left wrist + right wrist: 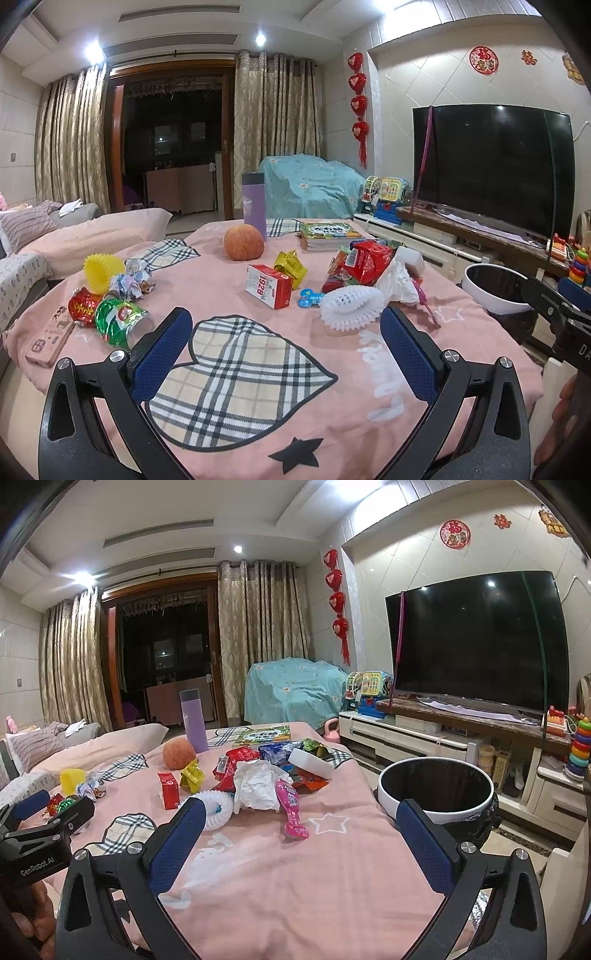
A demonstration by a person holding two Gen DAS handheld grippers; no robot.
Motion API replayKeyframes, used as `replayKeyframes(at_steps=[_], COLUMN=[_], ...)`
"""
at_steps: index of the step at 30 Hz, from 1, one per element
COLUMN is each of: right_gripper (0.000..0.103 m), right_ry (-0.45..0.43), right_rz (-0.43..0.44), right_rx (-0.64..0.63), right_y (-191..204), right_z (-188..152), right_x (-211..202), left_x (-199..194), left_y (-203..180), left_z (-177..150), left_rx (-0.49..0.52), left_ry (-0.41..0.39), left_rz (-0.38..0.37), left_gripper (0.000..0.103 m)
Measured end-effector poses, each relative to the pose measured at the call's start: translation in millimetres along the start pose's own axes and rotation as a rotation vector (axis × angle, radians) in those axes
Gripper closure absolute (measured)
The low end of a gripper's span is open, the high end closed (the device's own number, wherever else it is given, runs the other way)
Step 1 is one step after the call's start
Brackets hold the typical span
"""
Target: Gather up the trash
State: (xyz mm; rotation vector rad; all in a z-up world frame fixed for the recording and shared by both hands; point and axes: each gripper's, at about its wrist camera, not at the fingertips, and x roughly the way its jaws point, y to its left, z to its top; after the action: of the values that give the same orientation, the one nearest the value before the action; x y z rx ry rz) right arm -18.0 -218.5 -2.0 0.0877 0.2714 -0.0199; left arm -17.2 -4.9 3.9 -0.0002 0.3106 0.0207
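Trash lies across a table under a pink cloth (229,280): a red "1928" carton (268,286), a white foam fruit net (351,306), crumpled white tissue (258,782), red wrappers (365,260), a gold wrapper (290,267), a pink wrapper (291,808) and a green and red wrapper (110,314) at the left. A white-rimmed bin with a black liner (436,794) stands off the table's right edge. My left gripper (286,332) is open and empty above the near cloth. My right gripper (301,823) is open and empty, close to the bin.
An apple (243,242), a purple bottle (254,203), books (328,234), a yellow cup (99,271) and a pink remote (48,343) also sit on the table. A sofa (92,236) is at the left. A TV (476,638) on a low cabinet is at the right.
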Motion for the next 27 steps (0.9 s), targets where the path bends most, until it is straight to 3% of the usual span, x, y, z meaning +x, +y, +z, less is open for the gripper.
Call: replayKeyframes(at_steps=[27], right_gripper=[0.000], right_ry=[0.001], right_rz=[0.011], right_rx=[0.007], right_y=[0.7], right_z=[-2.6], right_x=[2.4], left_x=[1.8], left_y=[-0.8], left_z=[-1.0], left_rx=[0.001], left_ry=[0.005], left_rz=[-0.008], left_gripper=[0.000])
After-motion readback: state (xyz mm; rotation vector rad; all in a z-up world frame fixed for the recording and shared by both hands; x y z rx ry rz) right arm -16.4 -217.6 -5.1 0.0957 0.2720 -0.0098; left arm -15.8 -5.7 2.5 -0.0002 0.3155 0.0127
